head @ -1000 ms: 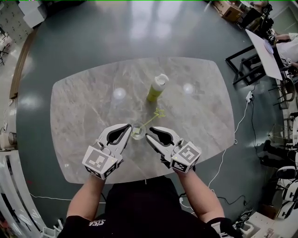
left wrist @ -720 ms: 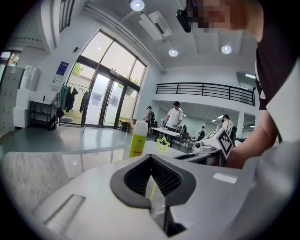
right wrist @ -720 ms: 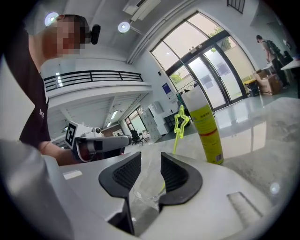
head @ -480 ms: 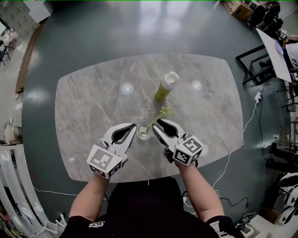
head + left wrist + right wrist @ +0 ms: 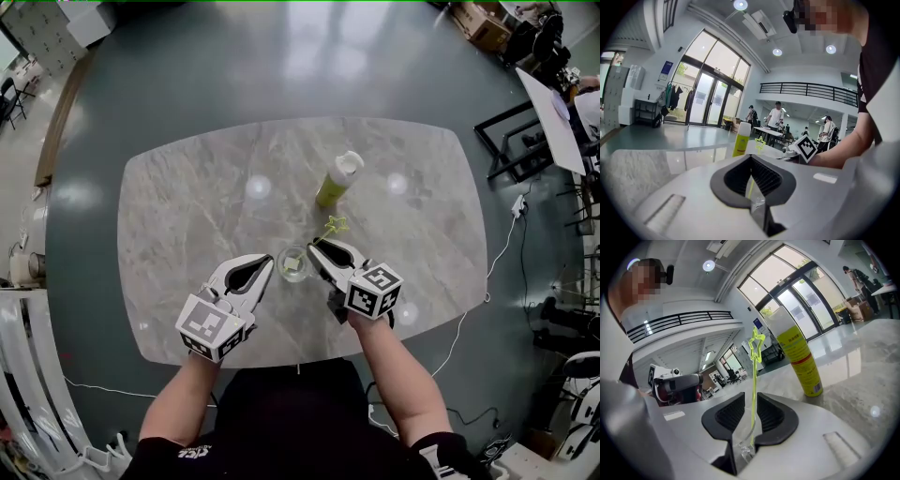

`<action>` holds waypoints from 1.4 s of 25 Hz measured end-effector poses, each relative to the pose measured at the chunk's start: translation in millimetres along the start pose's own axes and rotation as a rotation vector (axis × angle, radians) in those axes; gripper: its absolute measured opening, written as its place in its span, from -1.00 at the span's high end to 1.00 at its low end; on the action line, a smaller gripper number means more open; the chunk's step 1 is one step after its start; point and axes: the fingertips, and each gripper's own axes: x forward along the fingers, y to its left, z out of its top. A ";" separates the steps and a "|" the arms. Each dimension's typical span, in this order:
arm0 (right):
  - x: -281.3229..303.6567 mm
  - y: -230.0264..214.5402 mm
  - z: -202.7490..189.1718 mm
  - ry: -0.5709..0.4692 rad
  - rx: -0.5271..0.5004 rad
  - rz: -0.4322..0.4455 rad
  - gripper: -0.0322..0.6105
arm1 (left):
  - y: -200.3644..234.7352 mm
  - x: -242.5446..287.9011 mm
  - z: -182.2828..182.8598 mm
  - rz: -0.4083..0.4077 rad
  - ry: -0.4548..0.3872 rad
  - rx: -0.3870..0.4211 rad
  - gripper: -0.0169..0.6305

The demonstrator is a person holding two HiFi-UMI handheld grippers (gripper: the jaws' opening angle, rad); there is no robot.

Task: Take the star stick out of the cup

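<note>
Shifted inward to the cup (image 5: 293, 263), the right tool (image 5: 314, 251) is being closed round the stick (image 5: 334, 226), still stood in it, unpinched. The cup is clamped by the left tool (image 5: 270, 262); an off-centre bite could flick the stick away.

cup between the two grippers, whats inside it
The clear cup holds the yellow-green star stick, star end above the rim. The right gripper's closing tongs flank the stick without pressing it. The cup's bottom is covered by the tongs in that view.
</note>
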 end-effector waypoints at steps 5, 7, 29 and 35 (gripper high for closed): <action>-1.0 14.0 19.8 -0.045 -0.005 0.007 0.81 | -0.7 -14.8 9.5 0.005 -0.011 0.001 0.94; -7.8 24.3 26.3 -0.050 -0.023 0.013 0.81 | -2.7 -23.8 16.4 0.010 -0.023 0.002 0.94; -142.9 70.2 77.9 -0.089 -0.094 -0.059 0.81 | -51.6 -63.5 62.3 0.042 -0.093 0.005 0.94; -162.3 19.0 43.4 -0.005 -0.014 -0.096 0.81 | -83.6 -40.7 65.0 0.036 -0.086 0.014 0.94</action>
